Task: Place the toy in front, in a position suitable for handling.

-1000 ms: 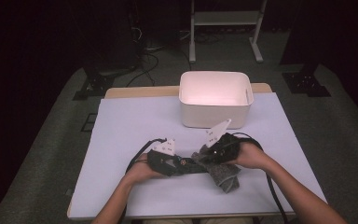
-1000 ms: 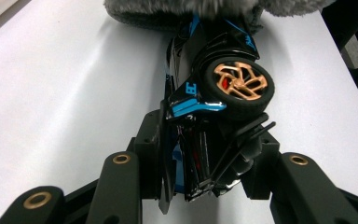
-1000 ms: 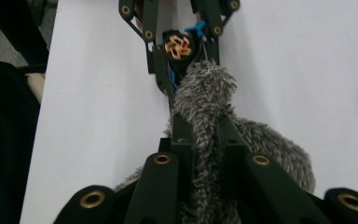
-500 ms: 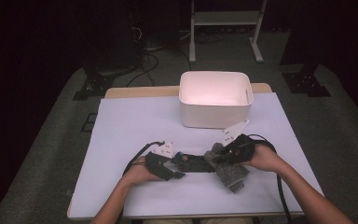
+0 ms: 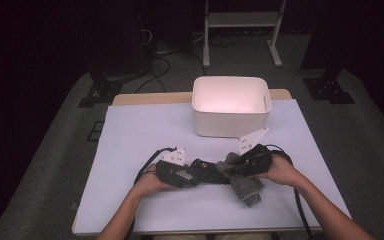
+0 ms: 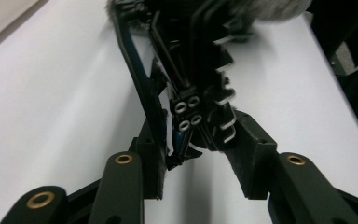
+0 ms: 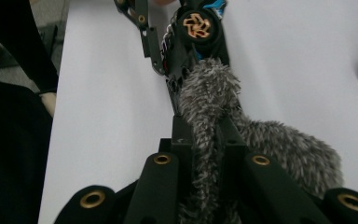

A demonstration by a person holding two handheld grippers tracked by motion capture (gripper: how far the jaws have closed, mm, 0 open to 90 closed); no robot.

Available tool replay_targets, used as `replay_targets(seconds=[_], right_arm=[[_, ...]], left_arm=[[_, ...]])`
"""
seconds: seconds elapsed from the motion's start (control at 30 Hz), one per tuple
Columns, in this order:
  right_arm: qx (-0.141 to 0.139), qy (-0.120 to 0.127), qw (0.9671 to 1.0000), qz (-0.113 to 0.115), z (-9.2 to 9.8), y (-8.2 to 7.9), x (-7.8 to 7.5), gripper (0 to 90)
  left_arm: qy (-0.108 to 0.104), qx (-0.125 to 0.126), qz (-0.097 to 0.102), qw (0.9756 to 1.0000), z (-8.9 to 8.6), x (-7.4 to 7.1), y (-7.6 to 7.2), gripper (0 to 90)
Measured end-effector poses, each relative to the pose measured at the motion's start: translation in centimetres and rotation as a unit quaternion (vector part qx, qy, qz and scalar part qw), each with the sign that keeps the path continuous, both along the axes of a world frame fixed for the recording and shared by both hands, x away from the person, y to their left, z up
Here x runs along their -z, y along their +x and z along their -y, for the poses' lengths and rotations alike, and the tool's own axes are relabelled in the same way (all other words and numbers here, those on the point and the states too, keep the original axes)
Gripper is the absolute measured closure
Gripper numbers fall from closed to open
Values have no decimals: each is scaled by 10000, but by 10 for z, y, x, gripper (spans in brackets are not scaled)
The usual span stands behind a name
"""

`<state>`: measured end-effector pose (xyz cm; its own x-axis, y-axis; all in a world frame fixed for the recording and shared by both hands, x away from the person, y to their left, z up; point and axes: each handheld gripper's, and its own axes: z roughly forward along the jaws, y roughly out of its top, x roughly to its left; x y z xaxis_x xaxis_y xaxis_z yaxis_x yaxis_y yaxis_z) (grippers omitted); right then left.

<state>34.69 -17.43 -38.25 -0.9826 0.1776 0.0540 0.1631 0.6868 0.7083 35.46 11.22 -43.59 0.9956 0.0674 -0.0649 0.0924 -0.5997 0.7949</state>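
A grey furry cover (image 5: 246,189) lies partly on the white sheet, one end drawn toward a black framed device (image 5: 204,170) held between my hands. My right gripper (image 5: 235,167) is shut on the furry cover (image 7: 209,88), which bunches between its jaws (image 7: 207,135). Just beyond, the black device (image 7: 198,28) shows a copper-coloured round fitting. My left gripper (image 5: 187,175) grips the other end of the device. In the left gripper view the jaws (image 6: 196,149) close on the device's black finned frame (image 6: 186,93), with grey fur (image 6: 265,7) at the top.
An open white bin (image 5: 230,127) stands behind the hands at the table's far middle. The white sheet (image 5: 140,135) covers the tabletop. Cables trail from both grippers toward the near edge. Dark floor, cables and stand legs lie beyond the table.
My right gripper has shifted right with the furry cover, widening the gap to the left gripper. The left hand has barely moved.
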Motion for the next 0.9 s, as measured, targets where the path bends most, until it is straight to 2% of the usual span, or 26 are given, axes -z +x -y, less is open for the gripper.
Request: replay_targets(seconds=[0.07,0.17,0.27,0.33,0.4,0.43,0.47,0.57,0.6,0.7,0.77,0.83,0.87,0.9], right_arm=[[-55,19,10000,-34,-4,0,0,804],[-57,6,10000,-31,-6,1,-1,804],[-47,-64,10000,37,-4,4,-5,804],[59,-13,10000,35,0,8,-6,801],[204,28,9998,-59,5,15,-4,801],[180,20,9997,-187,5,17,-2,801],[174,25,9996,-222,4,17,-1,800],[112,-16,9997,-233,1,16,-1,801],[92,-35,9997,-237,0,15,-2,801],[46,-68,9997,-213,-1,12,-2,801],[29,-84,9997,-216,-1,10,-2,803],[-69,-78,9997,-241,-3,7,-2,806],[-100,-98,9996,-242,-4,6,-2,807],[-117,-127,9996,-222,-5,4,-1,807]], left_arm=[[27,14,29,10000,0,-4,-1,605],[-6,1,-51,10000,-1,-3,0,606],[-92,70,37,9999,0,-4,-1,608],[-49,85,74,9999,2,-5,-1,606],[32,90,150,9998,3,-5,-2,607],[85,70,160,9998,3,-6,-2,605],[97,25,152,9998,3,-5,-2,602],[140,-67,128,9998,4,-1,-1,588],[171,-93,96,9998,4,-1,0,581],[89,-100,-43,9999,2,3,2,576],[53,-114,-221,9997,1,6,4,571],[129,-151,-255,9995,1,7,5,562],[82,-118,-301,9994,2,8,5,563],[105,-117,-259,9995,3,8,4,582]])
